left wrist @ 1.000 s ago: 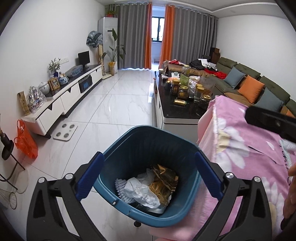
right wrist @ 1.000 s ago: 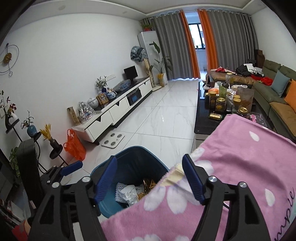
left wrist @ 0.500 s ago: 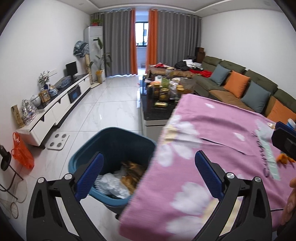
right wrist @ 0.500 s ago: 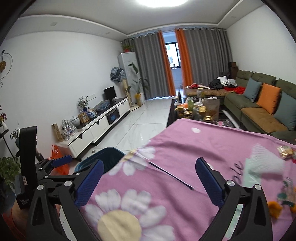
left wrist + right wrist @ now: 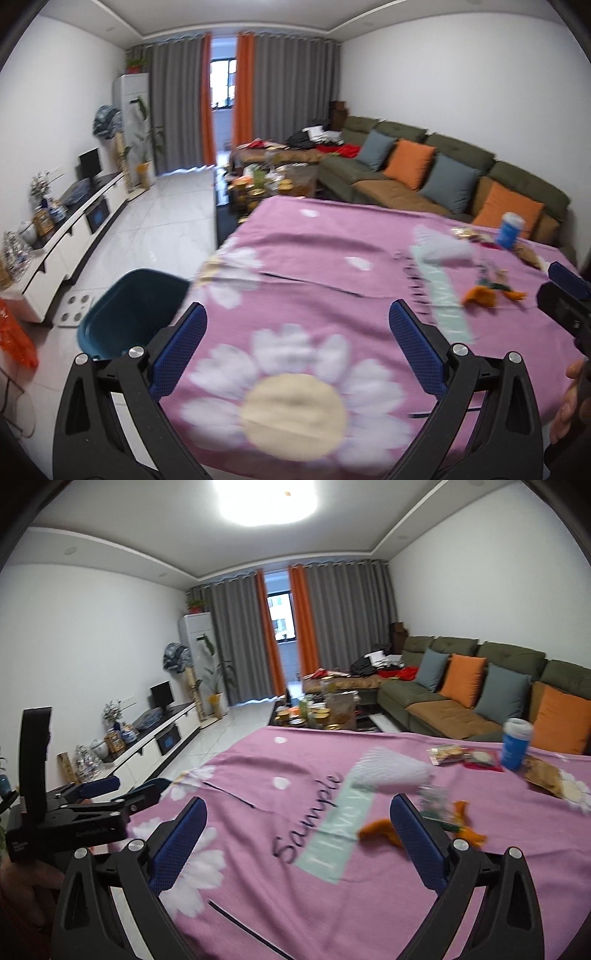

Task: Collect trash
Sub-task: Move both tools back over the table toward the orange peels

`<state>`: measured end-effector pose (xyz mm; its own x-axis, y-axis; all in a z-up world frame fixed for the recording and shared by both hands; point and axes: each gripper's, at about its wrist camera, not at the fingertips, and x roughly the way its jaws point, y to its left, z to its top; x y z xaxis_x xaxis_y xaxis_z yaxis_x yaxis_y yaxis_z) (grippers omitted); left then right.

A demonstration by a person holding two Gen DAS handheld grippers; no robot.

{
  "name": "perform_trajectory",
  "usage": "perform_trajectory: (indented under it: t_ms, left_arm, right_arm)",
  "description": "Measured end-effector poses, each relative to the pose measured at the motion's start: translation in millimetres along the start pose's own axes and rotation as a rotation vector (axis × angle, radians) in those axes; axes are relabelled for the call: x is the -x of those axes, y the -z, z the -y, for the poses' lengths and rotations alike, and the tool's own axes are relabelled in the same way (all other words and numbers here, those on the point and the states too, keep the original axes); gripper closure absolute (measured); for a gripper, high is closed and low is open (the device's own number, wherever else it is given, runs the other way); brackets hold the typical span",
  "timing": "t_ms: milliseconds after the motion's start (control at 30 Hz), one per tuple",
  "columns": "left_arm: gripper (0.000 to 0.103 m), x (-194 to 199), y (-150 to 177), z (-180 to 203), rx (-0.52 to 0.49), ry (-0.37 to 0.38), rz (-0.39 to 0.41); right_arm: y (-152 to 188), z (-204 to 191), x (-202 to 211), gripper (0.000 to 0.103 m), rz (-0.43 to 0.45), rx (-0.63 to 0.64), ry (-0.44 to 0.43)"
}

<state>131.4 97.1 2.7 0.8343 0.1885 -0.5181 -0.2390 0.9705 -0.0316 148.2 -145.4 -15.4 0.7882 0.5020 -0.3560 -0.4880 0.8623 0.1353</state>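
Note:
A table under a pink flowered cloth (image 5: 314, 266) (image 5: 295, 886) fills both views. Orange peel scraps (image 5: 484, 293) (image 5: 376, 829) lie on it at the right, with a white crumpled wrapper (image 5: 391, 770) (image 5: 443, 247), snack packets (image 5: 454, 755) and a blue cup (image 5: 517, 744) (image 5: 511, 229) behind. The dark blue trash bin (image 5: 133, 314) stands on the floor at the table's left corner. My left gripper (image 5: 297, 347) is open and empty above the cloth; it also shows in the right wrist view (image 5: 107, 794). My right gripper (image 5: 297, 834) is open and empty, just short of the peel.
A green sofa (image 5: 480, 686) with orange and grey cushions runs behind the table. A cluttered dark coffee table (image 5: 266, 184) stands beyond. A white TV cabinet (image 5: 74, 229) lines the left wall, with an orange bag (image 5: 14, 339) and a scale (image 5: 75, 308) on the floor.
Both grippers have swung right and up from over the bin to over the table. The trash at the table's right has come into view. Both stay open.

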Motion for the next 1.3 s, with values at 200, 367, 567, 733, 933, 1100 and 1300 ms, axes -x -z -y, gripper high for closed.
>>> perform_trajectory:
  t_ms: [200,367,567,733,933,1100,1300]
  left_arm:
    - [0.006,24,10,34,-0.031,0.088,0.034]
    - [0.006,41,20,53,-0.043,0.152,0.058]
    - [0.006,59,36,65,-0.030,0.223,0.093]
    - [0.006,68,42,74,-0.055,0.285,0.107]
    - [0.006,71,39,84,-0.083,0.316,0.123]
    - [0.006,57,33,90,-0.099,0.325,0.103]
    - [0.006,27,18,103,-0.113,0.343,0.066]
  right_arm:
    - [17,33,38,0.007,0.027,-0.023,0.095]
    - [31,47,65,0.007,0.045,-0.042,0.158]
    - [43,52,93,0.007,0.066,-0.034,0.213]
    - [47,55,103,0.007,0.064,-0.031,0.226]
    - [46,56,104,0.007,0.057,-0.025,0.230]
    - [43,64,94,0.007,0.037,-0.030,0.237]
    - [35,85,74,0.007,-0.009,-0.037,0.262]
